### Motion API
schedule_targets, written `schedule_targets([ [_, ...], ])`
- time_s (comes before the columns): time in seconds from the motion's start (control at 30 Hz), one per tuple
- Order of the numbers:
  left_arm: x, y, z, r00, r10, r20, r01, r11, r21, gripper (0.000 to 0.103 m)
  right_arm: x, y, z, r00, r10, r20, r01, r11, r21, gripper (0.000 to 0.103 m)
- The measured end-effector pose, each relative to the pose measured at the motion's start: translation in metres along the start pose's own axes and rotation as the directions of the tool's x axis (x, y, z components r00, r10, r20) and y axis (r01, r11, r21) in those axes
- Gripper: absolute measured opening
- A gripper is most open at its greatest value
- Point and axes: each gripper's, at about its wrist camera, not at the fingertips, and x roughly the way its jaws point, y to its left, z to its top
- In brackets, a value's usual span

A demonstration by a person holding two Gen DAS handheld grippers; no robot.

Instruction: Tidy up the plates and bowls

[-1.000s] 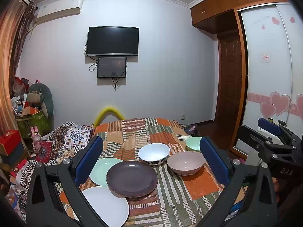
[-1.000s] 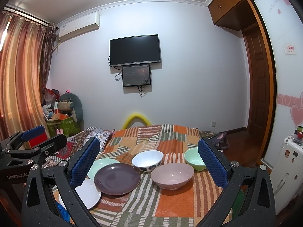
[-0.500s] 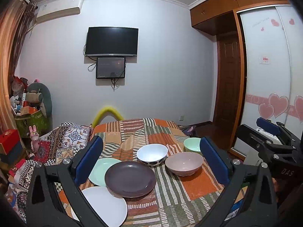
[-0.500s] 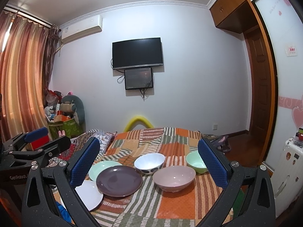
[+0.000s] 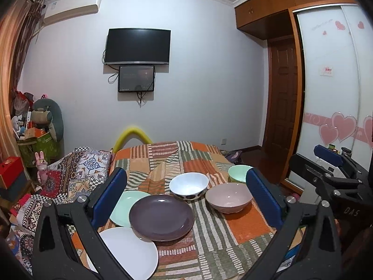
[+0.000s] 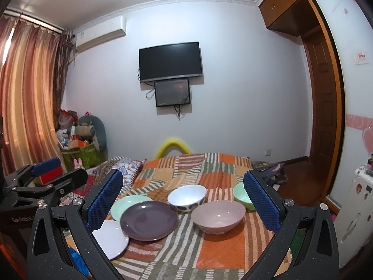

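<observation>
On a patchwork cloth lie a dark purple plate (image 5: 161,220) (image 6: 149,222), a white plate (image 5: 127,254) (image 6: 111,238) and a pale green plate (image 5: 127,204) (image 6: 127,204), which overlap one another. Behind them stand a white bowl with dark spots (image 5: 188,186) (image 6: 187,197), a pink bowl (image 5: 229,197) (image 6: 218,215) and a green bowl (image 5: 237,173) (image 6: 241,196). My left gripper (image 5: 186,200) hangs open above the near edge, holding nothing. My right gripper (image 6: 183,204) is open too, empty, level with it on the right.
The cloth-covered surface (image 5: 242,228) ends at the front and right. A patterned blanket (image 5: 77,170) lies to the left. Boxes and soft toys (image 5: 35,135) crowd the left wall. A wardrobe (image 5: 331,93) and door (image 5: 282,98) stand right. A small white appliance (image 6: 359,205) sits far right.
Both grippers have drifted slightly, so the dishes sit a little lower and shifted in view. The dishes have not moved. Both jaws stay open.
</observation>
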Motion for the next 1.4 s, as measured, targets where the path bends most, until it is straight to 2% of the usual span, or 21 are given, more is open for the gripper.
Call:
schedule_targets([
  [0.2,0.017,0.01,-0.008,0.998,-0.025,-0.05,0.023,0.999,-0.031,0.103,0.019,0.0,-0.01,0.999,-0.007,-0.046,0.007,1.0,-0.003,0.103],
  [0.37,0.036,0.02,-0.014,0.996,0.004,-0.085,-0.006,0.999,-0.034,0.103,0.036,0.0,-0.016,0.995,-0.002,-0.096,0.002,1.0,-0.001,0.103],
  [0.5,0.057,0.032,-0.023,0.99,0.005,-0.141,-0.011,0.999,-0.04,0.101,0.048,0.001,-0.024,0.991,0.008,-0.134,-0.008,1.0,-0.004,0.102],
  [0.57,0.07,0.039,-0.028,0.983,0.012,-0.182,-0.019,0.999,-0.04,0.085,0.055,0.002,-0.028,0.988,0.018,-0.155,-0.02,1.0,-0.008,0.096],
  [0.7,0.094,0.052,-0.041,0.966,0.039,-0.257,-0.051,0.998,-0.042,0.079,0.072,0.005,-0.034,0.975,0.04,-0.218,-0.044,0.999,-0.014,0.085],
  [0.8,0.11,0.065,-0.052,0.95,0.054,-0.308,-0.073,0.996,-0.051,0.068,0.085,0.005,-0.04,0.962,0.065,-0.264,-0.07,0.998,-0.007,0.078],
  [0.93,0.133,0.081,-0.065,0.927,0.037,-0.374,-0.067,0.995,-0.068,0.055,0.106,0.006,-0.05,0.934,0.1,-0.343,-0.102,0.995,0.013,0.07],
  [0.97,0.138,0.086,-0.069,0.919,0.028,-0.393,-0.063,0.995,-0.078,0.051,0.111,0.006,-0.053,0.924,0.111,-0.365,-0.112,0.994,0.019,0.065],
  [1.0,0.145,0.09,-0.073,0.913,0.02,-0.409,-0.06,0.994,-0.086,0.05,0.116,0.006,-0.055,0.916,0.118,-0.382,-0.119,0.993,0.022,0.059],
  [1.1,0.16,0.105,-0.083,0.895,0.024,-0.446,-0.071,0.993,-0.089,0.048,0.13,0.006,-0.065,0.891,0.134,-0.433,-0.132,0.991,0.035,0.052],
  [1.3,0.183,0.133,-0.099,0.873,0.012,-0.488,-0.078,0.99,-0.117,0.047,0.158,0.005,-0.086,0.826,0.158,-0.54,-0.148,0.987,0.062,0.051],
  [1.4,0.198,0.144,-0.106,0.855,-0.006,-0.518,-0.076,0.988,-0.137,0.037,0.177,0.005,-0.096,0.778,0.176,-0.603,-0.148,0.984,0.097,0.051],
])
